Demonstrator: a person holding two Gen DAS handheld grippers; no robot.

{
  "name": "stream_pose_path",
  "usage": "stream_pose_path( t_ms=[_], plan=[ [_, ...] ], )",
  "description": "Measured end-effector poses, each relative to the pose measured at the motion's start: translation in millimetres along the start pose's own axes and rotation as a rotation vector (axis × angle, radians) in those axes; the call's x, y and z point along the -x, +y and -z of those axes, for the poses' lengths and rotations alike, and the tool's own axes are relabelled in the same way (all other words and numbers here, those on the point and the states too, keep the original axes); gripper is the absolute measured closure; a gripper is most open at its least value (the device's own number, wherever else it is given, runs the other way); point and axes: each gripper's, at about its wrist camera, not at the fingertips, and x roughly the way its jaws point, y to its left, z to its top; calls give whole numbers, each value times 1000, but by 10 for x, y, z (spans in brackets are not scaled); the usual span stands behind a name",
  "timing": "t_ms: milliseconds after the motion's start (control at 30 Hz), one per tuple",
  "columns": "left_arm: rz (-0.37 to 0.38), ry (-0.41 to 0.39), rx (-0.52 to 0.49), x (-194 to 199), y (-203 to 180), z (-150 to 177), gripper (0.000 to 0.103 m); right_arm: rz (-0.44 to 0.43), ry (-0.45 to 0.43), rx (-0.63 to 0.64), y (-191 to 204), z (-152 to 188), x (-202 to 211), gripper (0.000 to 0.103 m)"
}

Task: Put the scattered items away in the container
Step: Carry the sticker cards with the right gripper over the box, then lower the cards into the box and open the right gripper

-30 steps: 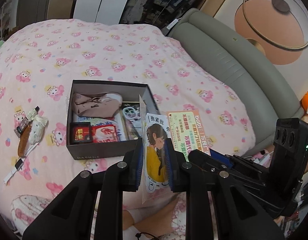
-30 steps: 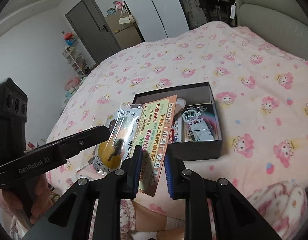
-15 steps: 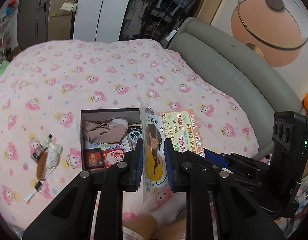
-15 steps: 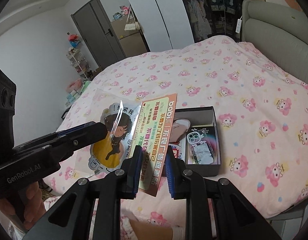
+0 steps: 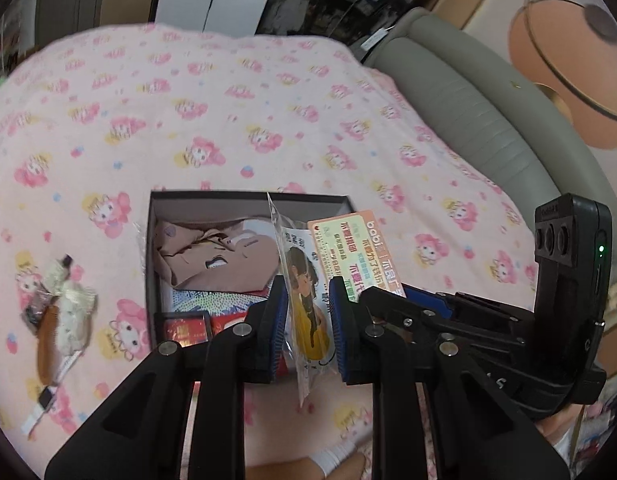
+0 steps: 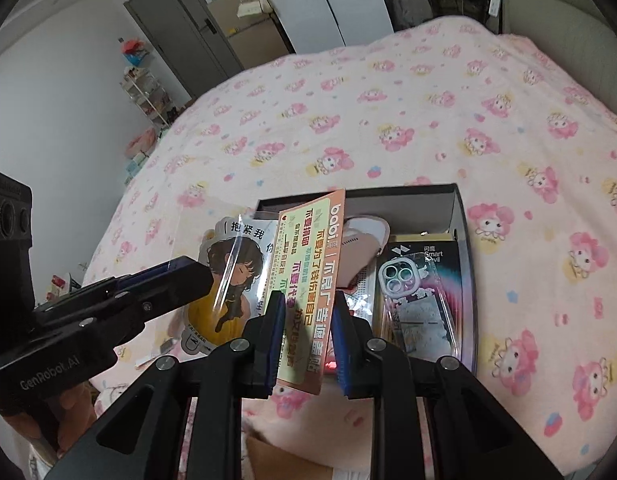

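A dark open box (image 5: 150, 240) (image 6: 460, 216) sits on the pink bed and holds beige cloth (image 5: 216, 260), red packets (image 5: 186, 328) and a phone case pack (image 6: 420, 292). My left gripper (image 5: 308, 328) is shut on a clear sleeve with a cartoon girl sticker (image 5: 306, 300) (image 6: 228, 276), held upright at the box's near edge. My right gripper (image 6: 308, 332) is shut on an orange and green printed card (image 6: 308, 276) (image 5: 348, 248), held over the box's near left corner. The two held items stand side by side.
A wooden comb (image 5: 46, 344), a white fluffy hair tie (image 5: 72, 312), a small dark wrapper (image 5: 34, 314) and a watch strap (image 5: 42, 404) lie on the sheet left of the box. A grey padded headboard (image 5: 488, 128) runs along the bed's right side.
Both grippers have moved down and forward toward the box with their items still held. The box now looks larger and closer in both views.
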Motion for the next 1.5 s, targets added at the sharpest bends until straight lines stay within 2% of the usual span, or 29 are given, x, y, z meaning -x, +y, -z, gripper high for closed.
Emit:
stream_pose_path(
  t_ms=[133,300,467,633,800,867,967,1000,1067,1133,1200,1267,1333,1400,1500],
  plan=[
    [29,61,61,-531,300,-10,84,15,80,-34,-263,-51,-502,83],
    [-37,174,59,-1050,486,189,84,-8,182,-81,-500,83,-986,83],
    [-57,231,59,-1300,583,338,84,3,240,-101,-617,186,-1186,83],
    [-79,241,33,-1380,567,397,83,5,261,-130,-714,232,-1259,83],
    [-167,255,3,-1348,551,454,79,93,267,-52,-640,273,-1284,82],
    [-184,243,12,-1252,586,457,75,118,261,-40,-636,271,-1222,78],
    [-183,209,26,-1136,640,386,72,61,243,-59,-691,221,-1076,68],
    [-195,215,9,-1164,636,324,72,34,221,-73,-725,162,-1030,68],
    [-220,231,-21,-1265,611,204,72,54,177,-79,-756,-27,-1047,68],
    [-210,240,-40,-1401,580,84,72,106,159,-49,-723,-163,-1151,68],
    [-196,255,-27,-1557,586,-24,72,157,184,-38,-713,-247,-1334,71],
    [-187,253,-20,-1642,590,-67,72,139,209,-58,-773,-260,-1459,74],
    [-181,269,-7,-1727,618,-58,72,159,227,-39,-768,-215,-1532,76],
    [-193,306,18,-1829,658,-11,72,179,220,-9,-727,-184,-1526,77],
    [-158,336,71,-1798,723,78,72,161,226,7,-660,-123,-1496,76]
  ],
)
